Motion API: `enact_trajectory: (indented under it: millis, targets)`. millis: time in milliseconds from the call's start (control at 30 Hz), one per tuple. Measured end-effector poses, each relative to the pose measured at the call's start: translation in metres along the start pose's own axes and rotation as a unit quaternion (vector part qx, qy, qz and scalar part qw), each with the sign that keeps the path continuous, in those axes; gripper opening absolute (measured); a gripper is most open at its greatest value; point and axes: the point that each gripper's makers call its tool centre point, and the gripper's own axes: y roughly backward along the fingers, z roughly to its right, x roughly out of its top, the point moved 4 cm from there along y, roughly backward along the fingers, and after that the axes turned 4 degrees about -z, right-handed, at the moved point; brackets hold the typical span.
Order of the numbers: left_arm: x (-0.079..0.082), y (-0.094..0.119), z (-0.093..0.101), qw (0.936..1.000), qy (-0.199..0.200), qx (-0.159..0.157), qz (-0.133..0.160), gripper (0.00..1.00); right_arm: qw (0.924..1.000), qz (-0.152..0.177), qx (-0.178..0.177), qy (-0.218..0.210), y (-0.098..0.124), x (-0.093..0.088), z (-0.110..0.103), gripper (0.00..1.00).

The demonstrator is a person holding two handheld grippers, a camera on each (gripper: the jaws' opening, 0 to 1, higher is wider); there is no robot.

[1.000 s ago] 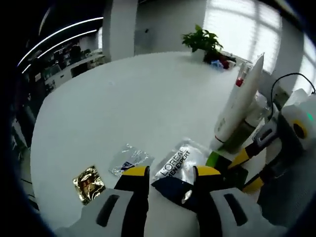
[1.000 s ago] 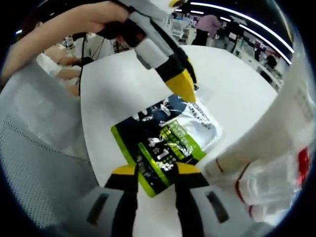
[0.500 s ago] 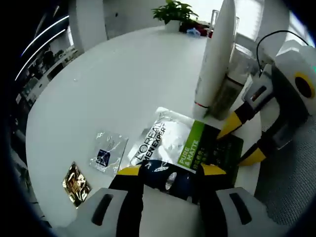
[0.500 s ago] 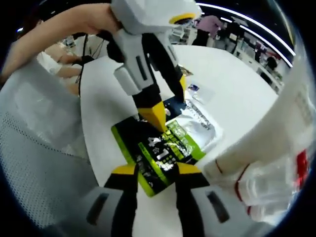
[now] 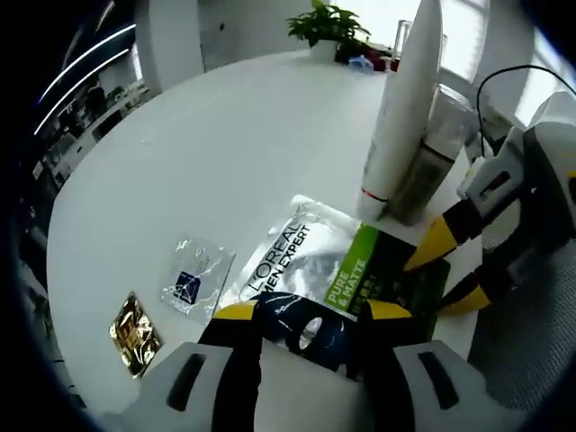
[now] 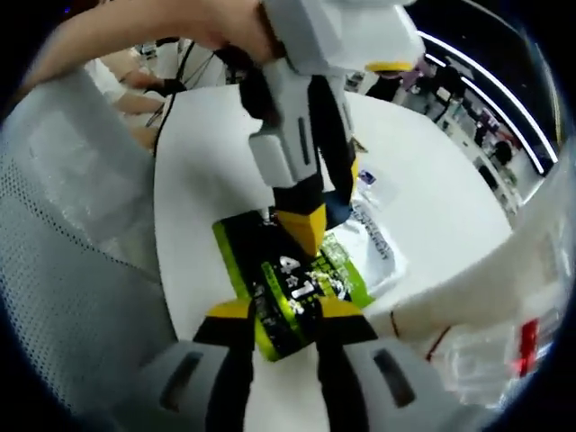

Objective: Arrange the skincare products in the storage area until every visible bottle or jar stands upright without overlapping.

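A: What's changed? The left gripper (image 5: 301,315) has come down onto the dark end of the sachet (image 5: 346,270).

B: Its jaws straddle that end, apart; the right gripper (image 6: 274,315) straddles the green end, whether clamped I cannot tell. The tube (image 5: 405,108) stands just beyond, upright.

A: Lift evenly and keep clear of the tube.

flat silver, green and black face-mask sachet (image 5: 346,270): silver top, lime-green band, black end, white lettering
tall white tube (image 5: 403,108): thin red ring near its base
small clear sachet (image 5: 197,278): dark blue square
crinkled foil sachet (image 5: 132,333): gold
round table (image 5: 234,153): plain white
gripper fingertips (image 5: 241,311): yellow
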Motion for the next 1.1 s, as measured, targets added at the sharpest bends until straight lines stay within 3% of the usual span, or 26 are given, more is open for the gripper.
enact_trajectory:
  millis: [200,667,1100]
  targets:
    - [0.002,-0.001,-0.003,0.9999,0.009,0.007,0.010,0.41,0.9997,-0.006,-0.016,0.015,0.001,-0.001,0.004,0.24]
    - [0.008,-0.005,-0.001,0.9995,0.014,0.013,0.025,0.42,0.9998,-0.015,-0.015,0.005,0.002,-0.005,0.007,0.23]
    - [0.010,-0.005,0.002,0.9997,0.005,0.014,0.019,0.40,0.9997,-0.018,-0.018,0.001,0.003,-0.007,0.009,0.26]
